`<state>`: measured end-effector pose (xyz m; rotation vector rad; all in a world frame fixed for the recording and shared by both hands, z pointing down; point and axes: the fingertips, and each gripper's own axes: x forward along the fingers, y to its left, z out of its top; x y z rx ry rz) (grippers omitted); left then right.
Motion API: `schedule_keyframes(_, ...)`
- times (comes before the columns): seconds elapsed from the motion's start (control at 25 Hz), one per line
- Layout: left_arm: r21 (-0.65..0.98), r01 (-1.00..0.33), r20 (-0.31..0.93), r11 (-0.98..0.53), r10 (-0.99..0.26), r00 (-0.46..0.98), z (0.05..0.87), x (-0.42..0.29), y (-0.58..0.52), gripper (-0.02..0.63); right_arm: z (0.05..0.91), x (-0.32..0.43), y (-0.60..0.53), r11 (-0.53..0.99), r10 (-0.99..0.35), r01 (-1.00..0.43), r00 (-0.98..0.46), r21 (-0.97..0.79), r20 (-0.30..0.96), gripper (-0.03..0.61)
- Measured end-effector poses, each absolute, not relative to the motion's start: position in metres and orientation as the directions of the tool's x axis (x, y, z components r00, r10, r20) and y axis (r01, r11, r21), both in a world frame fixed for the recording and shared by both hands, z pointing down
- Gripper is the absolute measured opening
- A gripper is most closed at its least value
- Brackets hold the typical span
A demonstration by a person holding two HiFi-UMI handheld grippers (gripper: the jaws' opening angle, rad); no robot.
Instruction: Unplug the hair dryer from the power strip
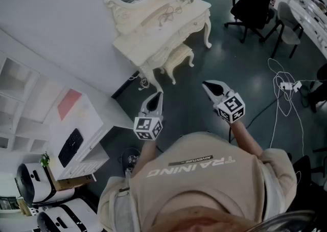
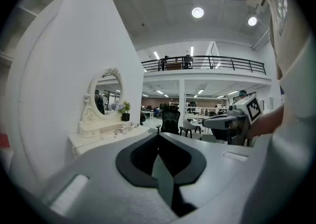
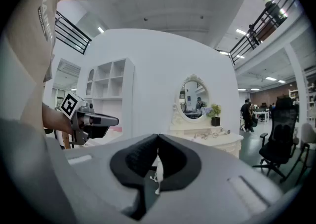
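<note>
I stand on the dark floor a few steps from a white dressing table (image 1: 134, 36) against the wall. Thin white cords and small items (image 1: 171, 12) lie on its top; they are too small to name, and I cannot make out a hair dryer. A white power strip (image 1: 289, 86) with white cables lies on the floor at the far right. My left gripper (image 1: 159, 93) is held level in the air, shut and empty, pointing at the table. My right gripper (image 1: 205, 84) hovers beside it, jaws also shut on nothing. The dressing table (image 3: 207, 139) also shows in the right gripper view.
A white stool (image 1: 177, 56) stands under the dressing table. Black office chairs (image 1: 254, 2) are at the back right. A white shelf unit (image 1: 76, 123) with a pink sheet on top is at my left. White cable loops (image 1: 278, 103) trail across the floor on the right.
</note>
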<state>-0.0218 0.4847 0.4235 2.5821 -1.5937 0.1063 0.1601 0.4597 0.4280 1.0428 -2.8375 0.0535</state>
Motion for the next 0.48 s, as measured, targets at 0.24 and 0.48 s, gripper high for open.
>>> schedule_keyframes(0.24,0.026,-0.879,0.137,-0.476,-0.869,0.475,0.43,-0.022,0.484,0.008,0.422,0.159,0.45,0.749,-0.654,-0.66,-0.751,-0.056,0.098,0.005)
schedule_keyframes(0.48,0.009,-0.9,0.113,-0.435,-0.894,0.433,0.422,-0.032,0.466,0.008,0.421,0.147,0.436,0.728,-0.677,-0.683,-0.729,-0.053,0.098,0.005)
